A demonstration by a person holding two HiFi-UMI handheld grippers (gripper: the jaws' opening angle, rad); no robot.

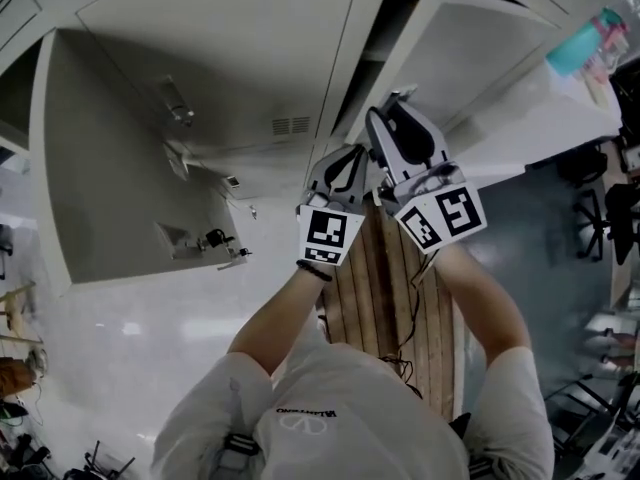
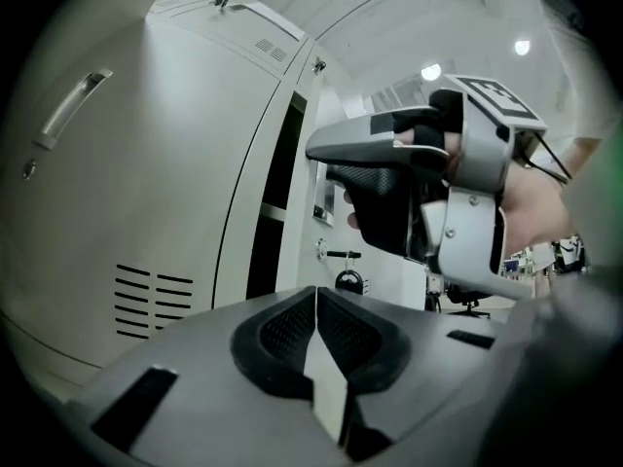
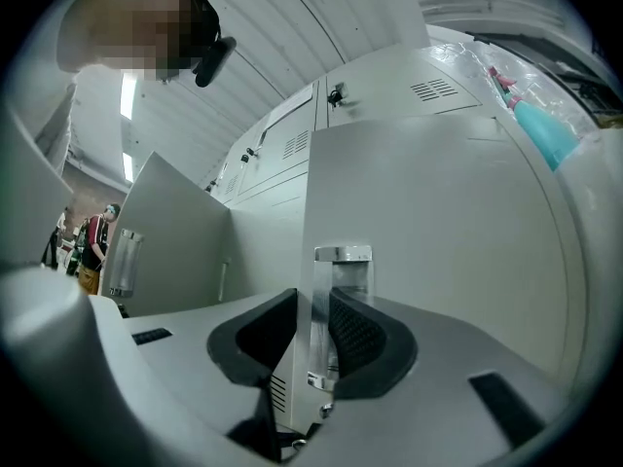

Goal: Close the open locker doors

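Note:
Two grey locker doors stand open: a large one (image 1: 110,168) at the left and one (image 1: 500,78) at the right. My right gripper (image 1: 395,103) reaches up to the right door's free edge. In the right gripper view its jaws (image 3: 313,305) straddle that edge and the chrome handle (image 3: 341,261); the right pad lies against the handle, while a thin gap shows beside the left pad. My left gripper (image 1: 350,158) hangs just left of it and below, shut with nothing in it (image 2: 316,295). The right gripper (image 2: 326,149) also shows in the left gripper view, above a dark open locker slot (image 2: 277,202).
A closed locker door (image 2: 127,193) with vents fills the left of the left gripper view. A teal bottle (image 1: 580,43) lies on top of the lockers. A wooden bench (image 1: 385,288) runs under my arms. Office chairs (image 1: 600,208) stand at the right. A person (image 3: 97,241) stands far off.

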